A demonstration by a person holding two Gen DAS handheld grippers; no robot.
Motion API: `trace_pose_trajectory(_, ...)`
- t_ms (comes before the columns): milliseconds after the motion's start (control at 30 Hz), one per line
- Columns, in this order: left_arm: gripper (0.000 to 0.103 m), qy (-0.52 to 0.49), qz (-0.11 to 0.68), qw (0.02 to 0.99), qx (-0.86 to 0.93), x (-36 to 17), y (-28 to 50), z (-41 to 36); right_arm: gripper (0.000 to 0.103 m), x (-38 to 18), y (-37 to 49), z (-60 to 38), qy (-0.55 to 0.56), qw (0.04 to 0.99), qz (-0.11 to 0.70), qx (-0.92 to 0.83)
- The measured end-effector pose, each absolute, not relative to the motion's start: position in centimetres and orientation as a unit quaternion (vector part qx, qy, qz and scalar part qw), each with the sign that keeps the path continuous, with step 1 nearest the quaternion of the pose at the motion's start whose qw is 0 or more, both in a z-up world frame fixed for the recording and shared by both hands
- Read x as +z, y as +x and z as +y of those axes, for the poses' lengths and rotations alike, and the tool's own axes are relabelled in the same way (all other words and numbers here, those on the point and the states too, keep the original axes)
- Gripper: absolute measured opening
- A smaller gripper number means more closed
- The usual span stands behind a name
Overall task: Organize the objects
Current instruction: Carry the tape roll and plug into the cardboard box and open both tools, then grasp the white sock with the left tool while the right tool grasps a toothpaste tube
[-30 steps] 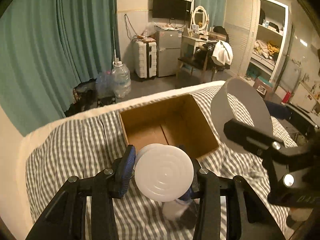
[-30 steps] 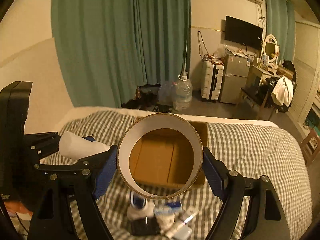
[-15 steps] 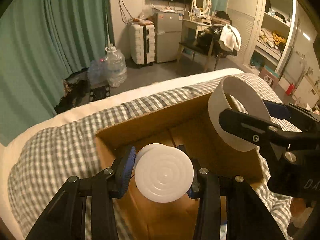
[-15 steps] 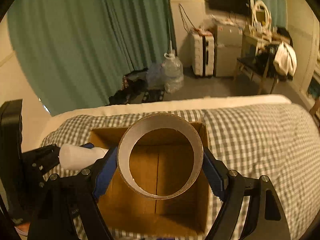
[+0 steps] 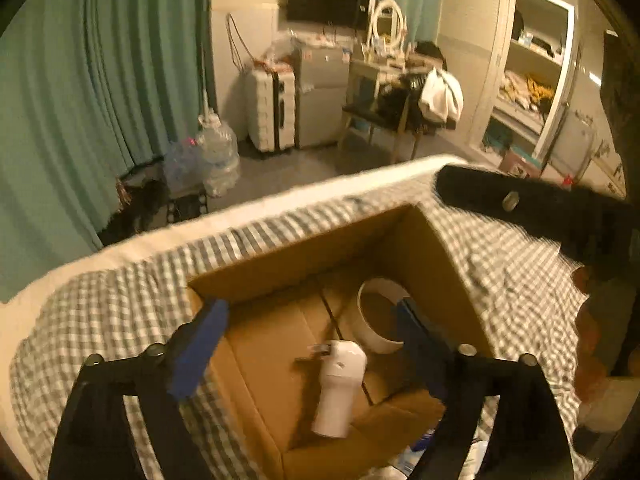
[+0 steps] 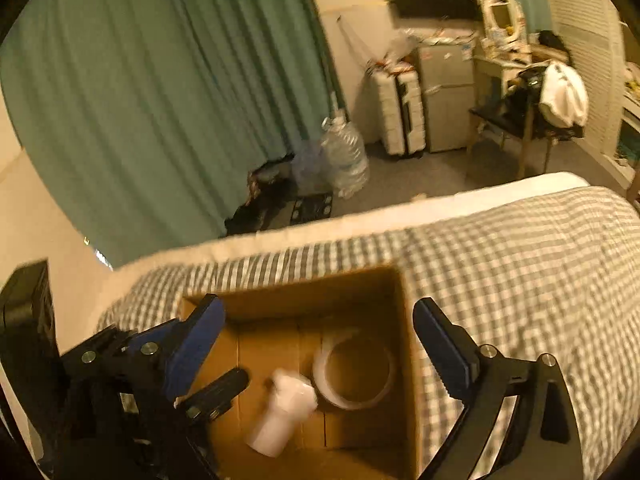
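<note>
An open cardboard box (image 5: 280, 256) (image 6: 304, 300) rests on the checked bed cover (image 5: 100, 320). Inside it, a white bottle (image 5: 338, 396) (image 6: 280, 420) lies on the floor flaps beside a wide white ring (image 5: 368, 332) (image 6: 360, 404); both look blurred. My left gripper (image 5: 310, 344) hovers over the box, jaws opening, with its blue pads clear of the bottle below. My right gripper (image 6: 318, 350) is also over the box, its jaws opening and apart from the ring beneath them. The left gripper's finger (image 6: 216, 392) shows at the lower left of the right wrist view.
Small toiletries (image 5: 424, 448) lie on the cover by the box's near edge. A hand (image 5: 592, 320) grips the right tool at the picture's right. Beyond the bed's far edge are a water jug (image 6: 346, 156), a suitcase (image 6: 398, 112), a small fridge and a chair.
Both grippers moved forward and down over the box and spread their jaws. The bottle left the left gripper and the ring left the right one; both are now inside the box.
</note>
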State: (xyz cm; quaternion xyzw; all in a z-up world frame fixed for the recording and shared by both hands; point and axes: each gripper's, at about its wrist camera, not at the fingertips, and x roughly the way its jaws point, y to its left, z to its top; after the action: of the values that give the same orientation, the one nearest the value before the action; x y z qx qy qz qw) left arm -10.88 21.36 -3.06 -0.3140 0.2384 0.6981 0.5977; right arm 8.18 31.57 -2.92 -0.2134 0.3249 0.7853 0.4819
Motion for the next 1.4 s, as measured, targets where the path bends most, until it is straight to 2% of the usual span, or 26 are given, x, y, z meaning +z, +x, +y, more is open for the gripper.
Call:
trace_pose_trajectory(100,0.097,-0.295,0.225,0.597,0.711,0.1,-9.7,18.4,0.096,1.1,10.7,29.5,-0.186,0.497,0.32,0.785)
trace_pose_trajectory(233,0.099,-0.278,0.216,0.587,0.729,2.9,-7.9,15.0,0.096,5.3,12.7,25.7,-0.175,0.515,0.304,0.782)
trace_pose_trajectory(400,0.1,-0.296,0.215,0.571,0.735,2.1,-6.1,11.3,0.096,6.6,14.2,19.7,-0.189,0.53,0.28,0.778)
trace_pose_trajectory(633,0.1,-0.347,0.199,0.563,0.724,-3.5,-4.6,8.2,0.096,-0.1,14.3,15.6,-0.265,0.532,0.278,0.755)
trace_pose_trajectory(900,0.1,-0.372,0.217,0.561,0.707,-9.7,-3.2,8.2,0.094,-12.3,14.6,16.5,-0.344,0.505,0.382,0.693)
trace_pose_trajectory(1000,0.1,-0.386,0.223,0.564,0.695,-12.0,-3.0,8.4,0.091,-15.3,13.8,16.6,-0.375,0.51,0.383,0.673)
trace_pose_trajectory(1100,0.1,-0.402,0.233,0.566,0.681,-13.8,-3.0,9.0,0.08,-18.5,13.4,16.8,-0.391,0.491,0.412,0.661)
trace_pose_trajectory(1267,0.1,-0.438,0.245,0.557,0.662,-16.5,-3.6,10.4,0.079,-19.4,12.8,16.5,-0.387,0.485,0.403,0.672)
trace_pose_trajectory(1367,0.1,-0.459,0.235,0.557,0.651,-17.7,-4.3,10.5,0.068,-19.4,12.8,16.2,-0.381,0.485,0.405,0.675)
trace_pose_trajectory(1400,0.096,-0.461,0.234,0.557,0.65,-17.9,-4.3,10.5,0.064,-19.5,12.9,16.1,-0.371,0.474,0.413,0.683)
